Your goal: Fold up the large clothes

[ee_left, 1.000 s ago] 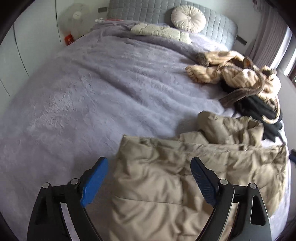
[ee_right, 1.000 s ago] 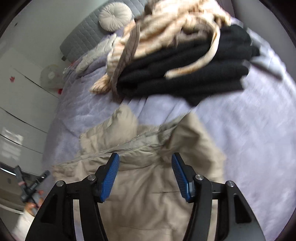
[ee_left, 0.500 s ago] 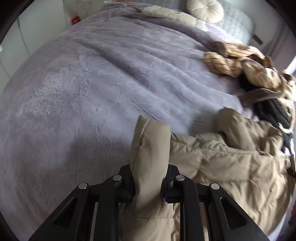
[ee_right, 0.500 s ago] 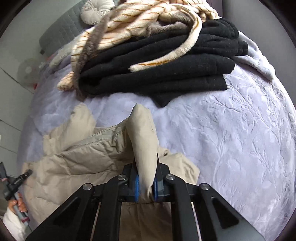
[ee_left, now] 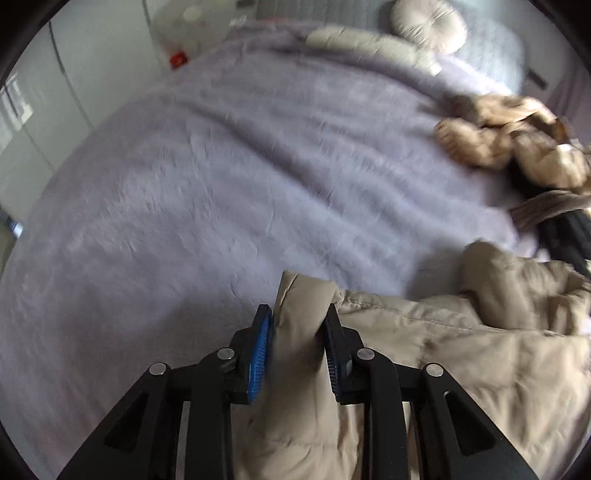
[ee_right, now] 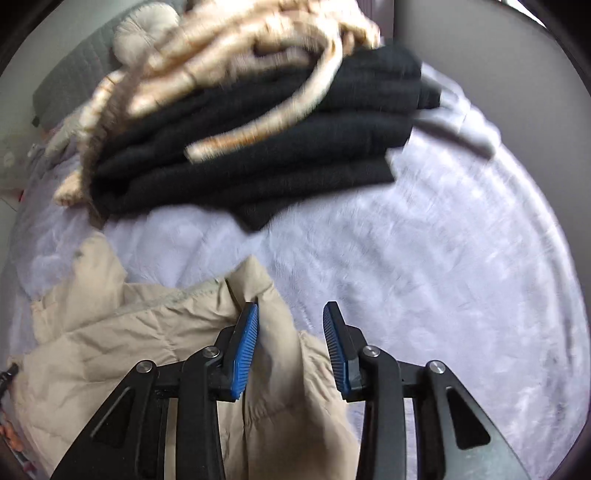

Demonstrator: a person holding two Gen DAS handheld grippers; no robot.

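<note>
Half a sec ago both grippers pinched folds of the beige puffer jacket tight; now both sets of jaws are opening. Left gripper: a fold sits between the pads and fills the gap, both pads on it. Right gripper: the fold leans on the left pad only, clear of the right one — grip let go. One jacket, spread on the lilac plush bedspread at the near edge. Beyond it one pile: folded black knitwear w/ a cream striped fuzzy garment on top. One round cushion by the headboard.
</note>
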